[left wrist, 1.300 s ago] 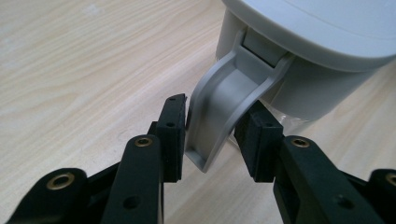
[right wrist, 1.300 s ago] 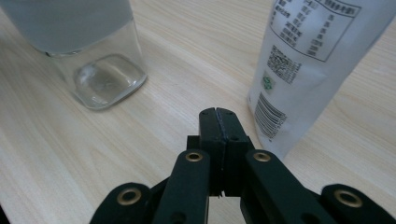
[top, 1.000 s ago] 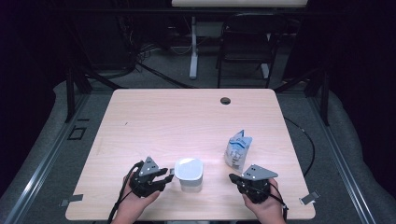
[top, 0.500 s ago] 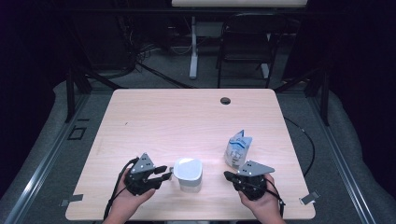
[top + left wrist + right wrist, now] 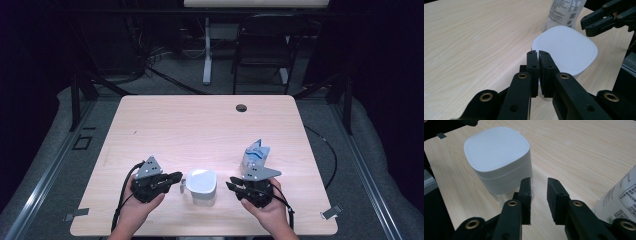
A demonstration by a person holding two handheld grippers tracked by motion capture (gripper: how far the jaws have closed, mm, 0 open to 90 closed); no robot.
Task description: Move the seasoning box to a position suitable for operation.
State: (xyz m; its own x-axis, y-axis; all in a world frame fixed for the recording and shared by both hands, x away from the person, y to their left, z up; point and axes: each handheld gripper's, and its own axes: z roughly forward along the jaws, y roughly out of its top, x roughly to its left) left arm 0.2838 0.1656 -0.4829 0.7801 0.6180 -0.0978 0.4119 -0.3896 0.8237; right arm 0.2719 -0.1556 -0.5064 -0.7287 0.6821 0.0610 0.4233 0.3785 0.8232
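White plastic, a squat rounded-square container [image 5: 201, 186] with a closed lid, is sitting near the lower centre of the high view on a pale wood-grain table [image 5: 200, 125], flanked by two hand-held grippers. At its left, the left gripper [image 5: 176, 177] is pointing toward the container with its jaws having just been closing; in the left gripper view they are pressed almost together with nothing between them, tips hovering just short of the container's [image 5: 565, 51] near edge. At its right, the right gripper [image 5: 231, 186] is aiming at the container's other side, its jaws having just been opening to a narrow gap that is holding nothing; in the right gripper view the container [image 5: 499, 160] is standing just beyond its tips. A blue-and-white printed pouch [image 5: 256, 156] is standing upright a little behind the right gripper. This looks like the approach before a two-handed grasp or lid removal; the next move likely calls for both sets of jaws spreading much wider to span the container's walls or lid rim. Around the table the room is lying dark, with grey floor, metal table legs and a black chair [image 5: 262, 55] toward the upper part of the frame.
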